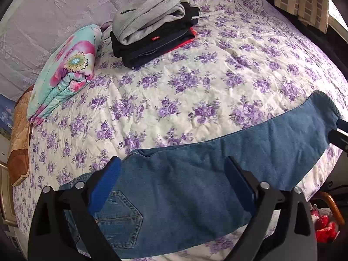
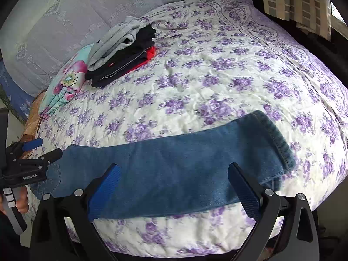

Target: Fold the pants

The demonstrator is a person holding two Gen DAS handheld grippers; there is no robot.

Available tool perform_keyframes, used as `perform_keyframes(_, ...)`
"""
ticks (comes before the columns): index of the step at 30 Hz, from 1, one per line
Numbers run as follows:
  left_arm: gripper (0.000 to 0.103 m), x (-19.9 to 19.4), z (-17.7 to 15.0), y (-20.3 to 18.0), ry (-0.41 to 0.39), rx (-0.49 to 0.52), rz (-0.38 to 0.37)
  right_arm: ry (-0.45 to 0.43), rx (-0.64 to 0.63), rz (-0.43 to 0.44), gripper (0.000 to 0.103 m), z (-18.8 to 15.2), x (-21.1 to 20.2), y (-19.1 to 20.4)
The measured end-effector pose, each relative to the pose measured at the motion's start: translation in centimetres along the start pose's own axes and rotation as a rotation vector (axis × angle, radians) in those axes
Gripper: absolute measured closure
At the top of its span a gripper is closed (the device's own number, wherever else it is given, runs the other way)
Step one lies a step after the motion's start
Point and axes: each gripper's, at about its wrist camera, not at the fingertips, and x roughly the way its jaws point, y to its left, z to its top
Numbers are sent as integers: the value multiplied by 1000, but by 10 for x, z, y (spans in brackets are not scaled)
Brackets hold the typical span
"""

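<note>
A pair of blue jeans point(image 1: 195, 178) lies flat along the near edge of the bed, legs stacked, waist and back pocket point(image 1: 118, 219) to the left, hem point(image 2: 276, 139) to the right. My left gripper point(image 1: 171, 174) is open above the seat end, its jaws wide apart. My right gripper point(image 2: 174, 178) is open above the lower leg near the hem. The left gripper also shows in the right wrist view point(image 2: 45, 150), open at the waist end. The right gripper's tip shows at the left wrist view's right edge point(image 1: 339, 130).
The bed has a floral purple-and-white quilt point(image 1: 195, 82). A stack of folded clothes point(image 1: 152, 34), grey on top of black and red, sits at the far left. A folded flowered blanket point(image 1: 65, 69) lies beside it. Pillows point(image 1: 54, 10) line the headboard side.
</note>
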Motion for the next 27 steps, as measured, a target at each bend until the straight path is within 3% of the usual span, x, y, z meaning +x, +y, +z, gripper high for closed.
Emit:
perform_keyframes(14, 10, -8, 3, -89, 45, 46, 83, 1, 115, 125, 4, -30, -17, -114)
perform_keyframes(18, 10, -15, 1, -99, 31, 48, 101, -12, 142, 111, 4, -45, -17, -139)
perform_keyframes(22, 10, -26, 0, -100, -12, 16, 70, -5, 176, 127, 4, -56, -18, -156)
perform_keyframes(27, 10, -38, 6, -94, -71, -81, -41, -80, 227, 212, 4, -62, -31, -162)
